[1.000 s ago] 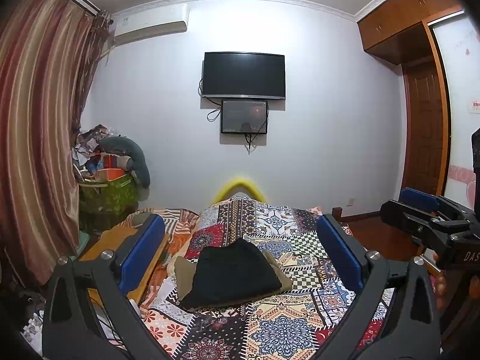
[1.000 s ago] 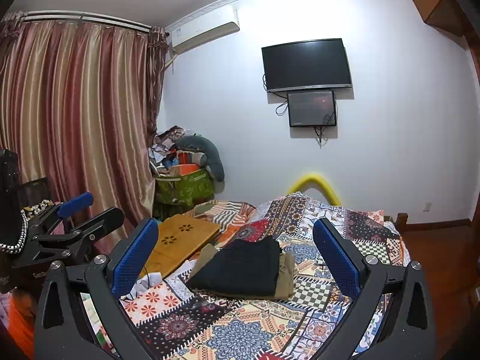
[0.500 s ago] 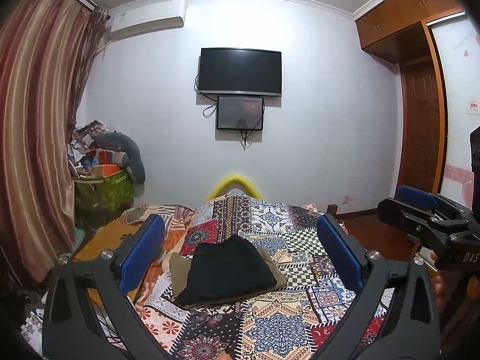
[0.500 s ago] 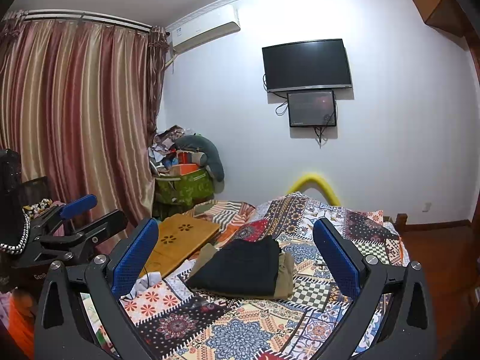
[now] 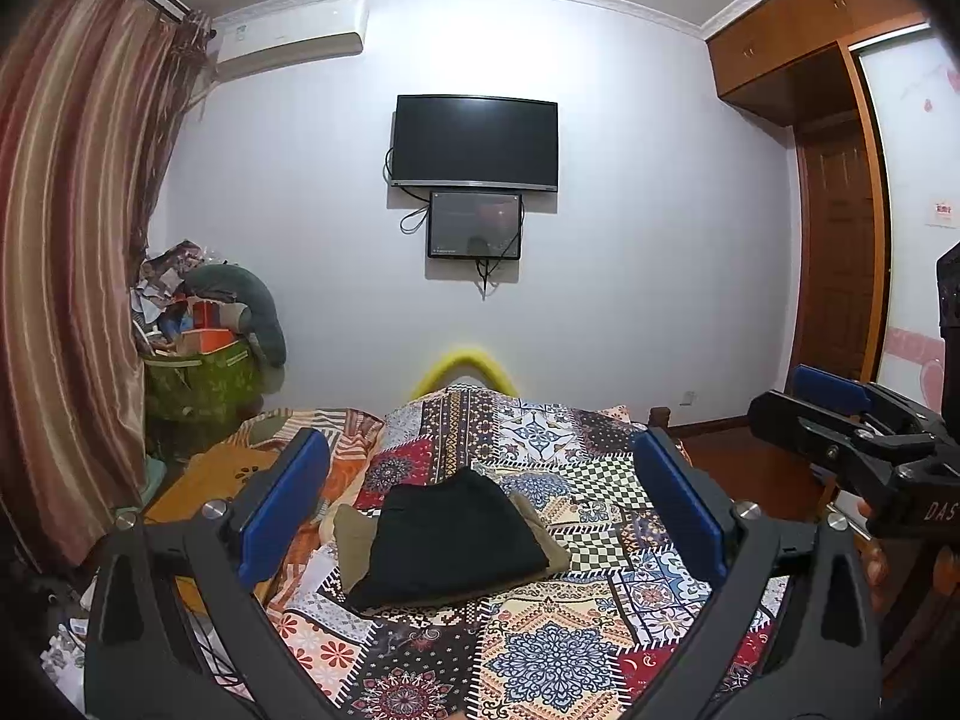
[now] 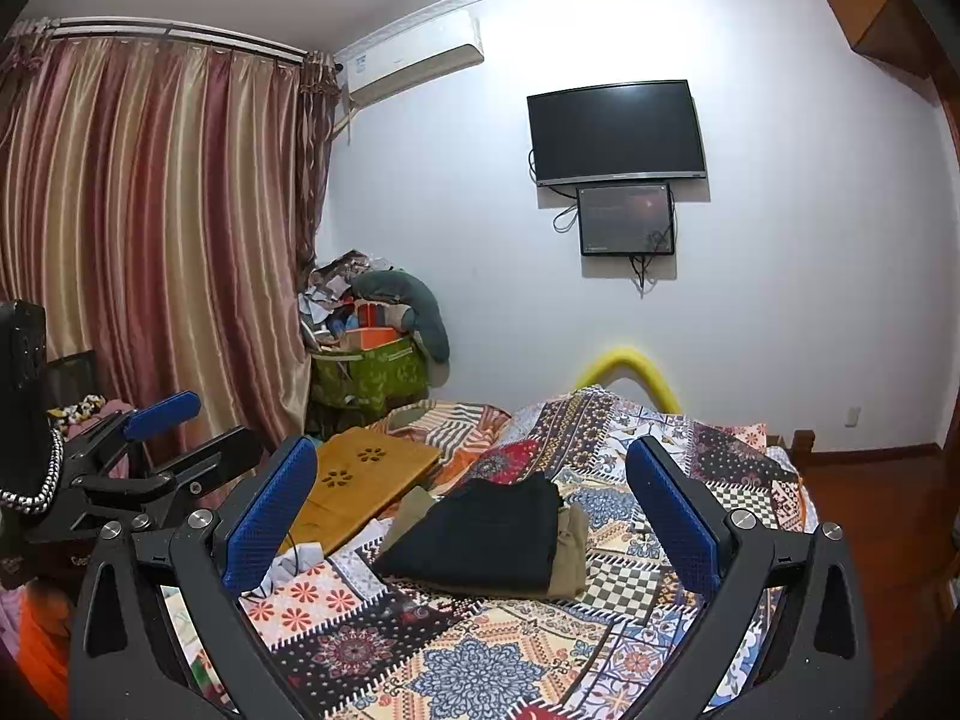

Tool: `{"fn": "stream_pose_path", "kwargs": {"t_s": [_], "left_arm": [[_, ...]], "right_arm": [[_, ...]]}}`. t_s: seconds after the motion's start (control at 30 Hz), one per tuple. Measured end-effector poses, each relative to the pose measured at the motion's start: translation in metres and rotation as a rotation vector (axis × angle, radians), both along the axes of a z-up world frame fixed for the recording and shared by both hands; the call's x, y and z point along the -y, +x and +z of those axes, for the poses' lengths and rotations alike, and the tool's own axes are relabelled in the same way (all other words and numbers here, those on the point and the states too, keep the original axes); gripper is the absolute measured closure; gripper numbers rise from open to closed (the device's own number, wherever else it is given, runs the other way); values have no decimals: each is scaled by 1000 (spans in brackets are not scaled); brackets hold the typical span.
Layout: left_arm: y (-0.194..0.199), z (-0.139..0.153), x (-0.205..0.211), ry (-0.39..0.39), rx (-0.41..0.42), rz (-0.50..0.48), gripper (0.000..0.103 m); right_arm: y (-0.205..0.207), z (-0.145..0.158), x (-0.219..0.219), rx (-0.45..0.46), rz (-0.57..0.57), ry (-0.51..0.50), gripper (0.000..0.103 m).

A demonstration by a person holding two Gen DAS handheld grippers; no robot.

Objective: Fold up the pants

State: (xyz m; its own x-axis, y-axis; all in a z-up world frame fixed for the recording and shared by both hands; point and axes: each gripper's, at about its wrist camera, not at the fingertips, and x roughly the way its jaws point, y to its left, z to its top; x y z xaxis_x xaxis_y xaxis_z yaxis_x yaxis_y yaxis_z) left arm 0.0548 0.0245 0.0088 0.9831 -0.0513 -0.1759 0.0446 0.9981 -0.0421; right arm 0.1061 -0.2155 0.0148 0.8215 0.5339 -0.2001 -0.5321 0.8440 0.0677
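The black pants [image 5: 447, 540] lie as a compact folded bundle on the patchwork bedspread [image 5: 540, 648], stacked directly on a folded khaki garment [image 5: 351, 534] whose edges show at both sides; in the right wrist view the same black pants [image 6: 480, 531] sit on the khaki layer [image 6: 573, 552], just beside a wooden lap tray [image 6: 360, 480] resting on the bed. The left gripper [image 5: 480, 516] is held above the near part of the bed with its blue pads spread wide and nothing between them. The right gripper [image 6: 471, 516] is in the same condition — pads apart, empty, clear of the cloth. Neither tool touches the bundle. Judged from the present lie of the fabric, the folding appears complete or nearly so. The material looks soft, light and limp: it will drape and slide open if lifted by a single layer, and it offers no stiff edge to push against. The dark cloth appears matte, so slippage in the textured pads is unlikely, but the layers can shear over one another. If the bundle must be handled again, the recommended hold is at the folded edges on its two opposite sides, pinching through all layers at once — not at a loose corner. Care is required not to catch the khaki garment or the bedspread underneath with the lower finger.
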Motion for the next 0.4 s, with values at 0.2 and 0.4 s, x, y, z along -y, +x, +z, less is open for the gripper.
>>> {"fn": "stream_pose_path", "kwargs": {"t_s": [0.2, 0.4], "left_arm": [[1, -1, -4, -11, -5, -9, 1], [2, -2, -2, -6, -10, -10, 1]], "right_arm": [[1, 0, 1, -3, 3, 1, 0], [1, 0, 1, -4, 6, -1, 0]]}}
